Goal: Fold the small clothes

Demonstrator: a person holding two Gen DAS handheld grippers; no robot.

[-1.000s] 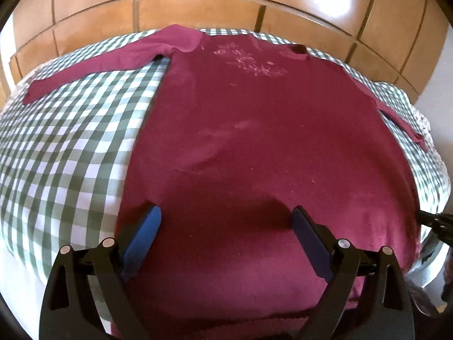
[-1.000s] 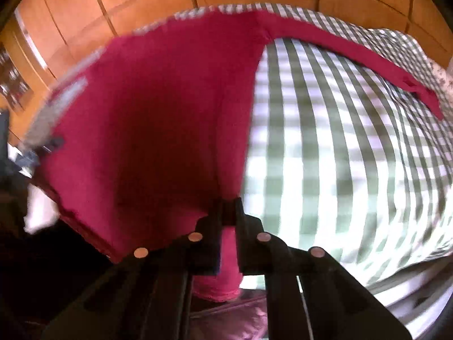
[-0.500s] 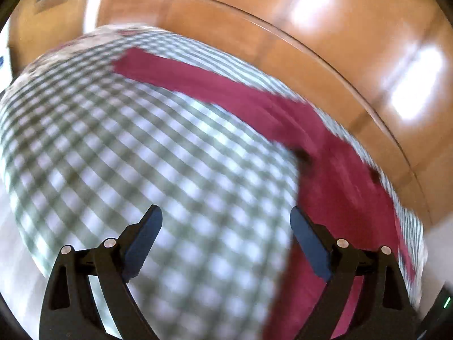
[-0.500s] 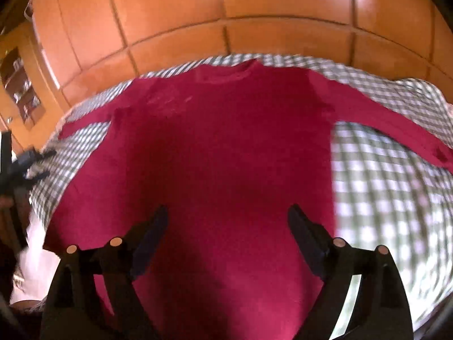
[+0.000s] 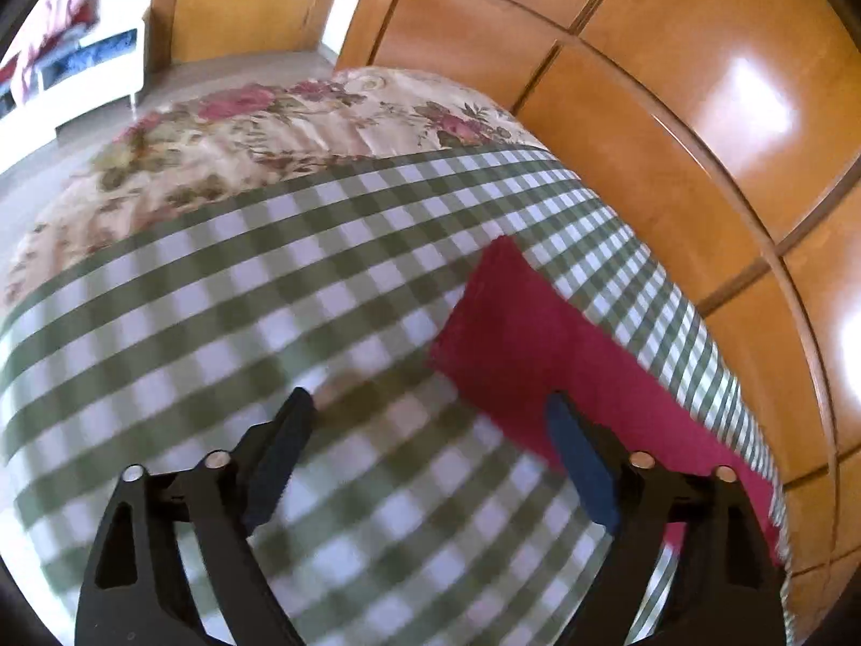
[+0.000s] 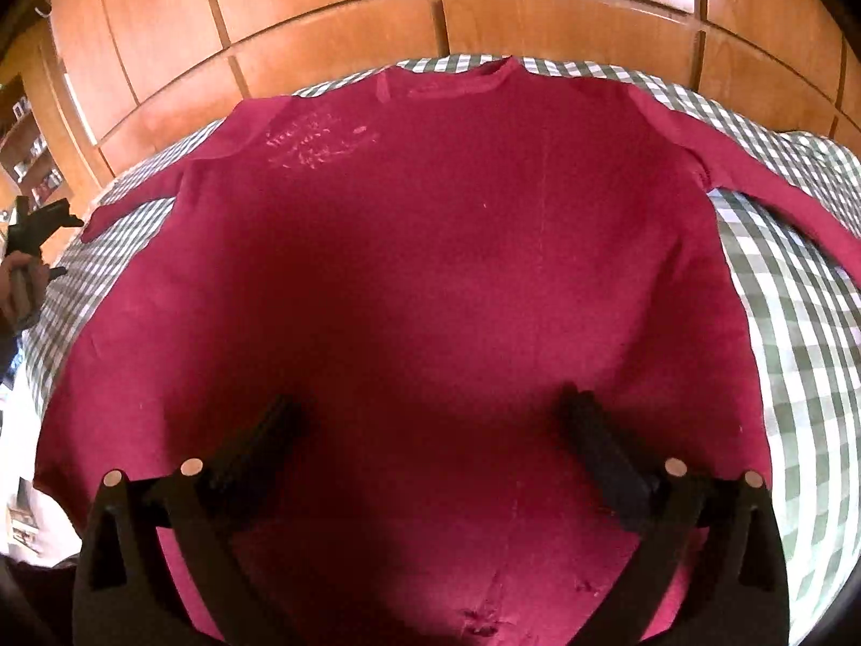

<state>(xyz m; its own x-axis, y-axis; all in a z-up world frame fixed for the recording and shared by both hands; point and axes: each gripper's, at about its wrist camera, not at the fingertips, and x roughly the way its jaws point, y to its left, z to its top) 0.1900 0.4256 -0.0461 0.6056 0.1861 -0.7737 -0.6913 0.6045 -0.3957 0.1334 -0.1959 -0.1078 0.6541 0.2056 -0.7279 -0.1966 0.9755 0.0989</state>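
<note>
- wood-panelled cupboards (image 6: 376,27) back the scene, and a bed under a green checked cloth (image 5: 215,296) carries the work, with a floral bedspread (image 5: 269,129) showing beyond the cloth's far edge.
- at far left, the left claw (image 5: 425,457) has swung away from the shirt body a second ago and now hangs over bare checks, the end of the left sleeve (image 5: 538,344) just beside its right finger; its jaws are spread but closing a little, with nothing pinched.
- in the middle, the maroon long-sleeved shirt (image 6: 430,269) lies flat and face up on the cloth, collar toward the cupboards, both sleeves stretched outward.
- to the right, the right claw (image 6: 430,441), which pinched the hem a second ago, has let go and is opening wide above the lower body of the shirt, empty.
- my reading: spreading is finished and the sleeve fold comes next, left side first.
- hard to tell: the shirt's hem is hidden under the right claw's frame, the right cuff is cut off at the picture's edge, and the left view is blurred.
</note>
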